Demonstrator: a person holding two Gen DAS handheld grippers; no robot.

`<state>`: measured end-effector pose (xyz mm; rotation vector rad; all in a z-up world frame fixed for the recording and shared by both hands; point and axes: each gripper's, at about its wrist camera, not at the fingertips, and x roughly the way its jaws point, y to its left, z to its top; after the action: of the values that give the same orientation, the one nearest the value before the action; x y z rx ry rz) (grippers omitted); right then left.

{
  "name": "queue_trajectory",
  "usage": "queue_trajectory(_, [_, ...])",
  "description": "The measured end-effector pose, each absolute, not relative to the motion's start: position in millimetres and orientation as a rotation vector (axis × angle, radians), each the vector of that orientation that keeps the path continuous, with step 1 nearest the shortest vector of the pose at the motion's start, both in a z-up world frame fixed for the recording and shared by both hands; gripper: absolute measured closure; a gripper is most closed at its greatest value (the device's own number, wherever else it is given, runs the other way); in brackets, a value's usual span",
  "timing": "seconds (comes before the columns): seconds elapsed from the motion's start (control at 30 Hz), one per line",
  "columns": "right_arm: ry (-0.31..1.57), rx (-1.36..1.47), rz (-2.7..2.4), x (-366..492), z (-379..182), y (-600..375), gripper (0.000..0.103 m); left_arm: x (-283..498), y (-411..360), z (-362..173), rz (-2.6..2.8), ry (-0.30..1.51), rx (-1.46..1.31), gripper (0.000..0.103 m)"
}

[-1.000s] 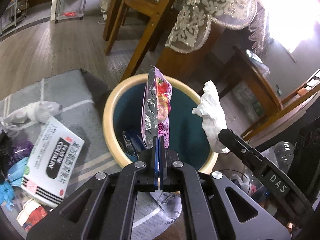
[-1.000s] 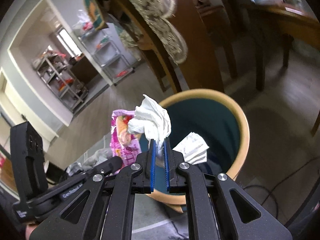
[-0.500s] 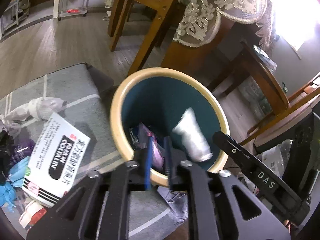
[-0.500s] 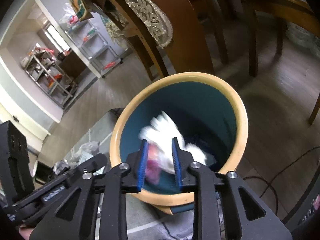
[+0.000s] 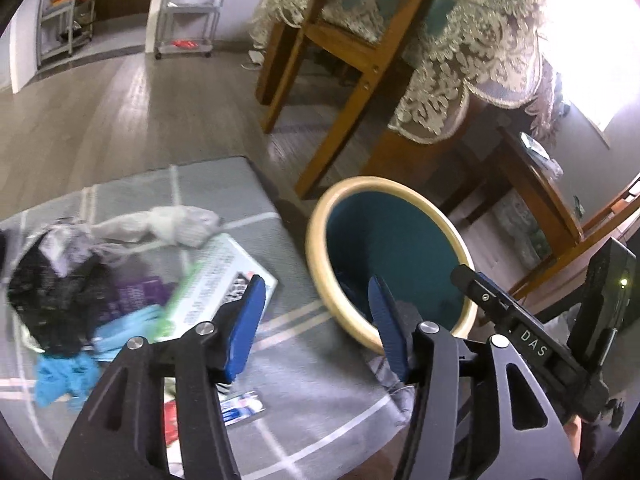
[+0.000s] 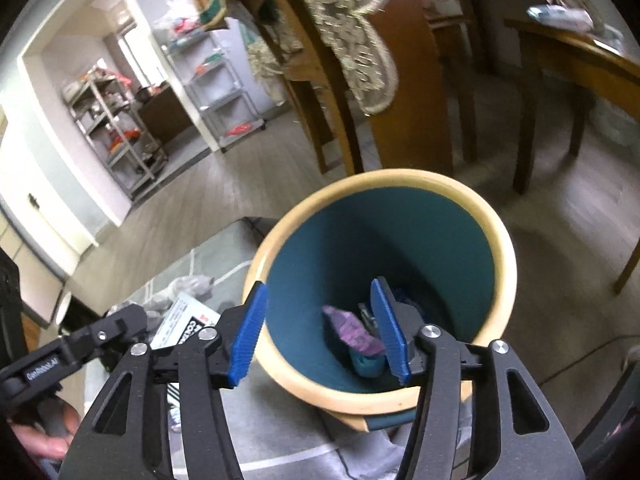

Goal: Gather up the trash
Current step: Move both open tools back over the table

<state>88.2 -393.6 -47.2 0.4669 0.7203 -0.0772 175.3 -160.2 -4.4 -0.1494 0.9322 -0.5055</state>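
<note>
Hovering over the edge of a grey mat [image 5: 240, 184], the left gripper [image 5: 316, 320] has its blue jaws spread wide with nothing between them; the right gripper [image 6: 320, 326] does the same, its jaws parted and bare above the mouth of the bin [image 6: 506, 280]. That bin [image 5: 316, 248] is round, with a cream rim and a teal inside, and it stands at the corner of the mat beside wooden chair legs and a lace tablecloth [image 5: 460, 76]. Down at the bottom of the bin lies a pink and purple wrapper [image 6: 354, 332] among other dark scraps that are too blurred to name. Left of the bin, more trash lies on the mat: a white and green box [image 5: 212, 284], a crumpled white tissue [image 5: 168, 226], blue gloves [image 5: 68, 372] and a black bag [image 5: 44, 296], all close together and partly overlapping. In the right wrist view the white box [image 6: 182, 320] shows just behind the left gripper's body.
</note>
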Motion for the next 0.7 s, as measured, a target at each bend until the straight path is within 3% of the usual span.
queue_trajectory(0.7, [0.748,0.293,0.082,96,-43,-325,0.031,143,-19,2,-0.29,0.868,-0.153,0.035])
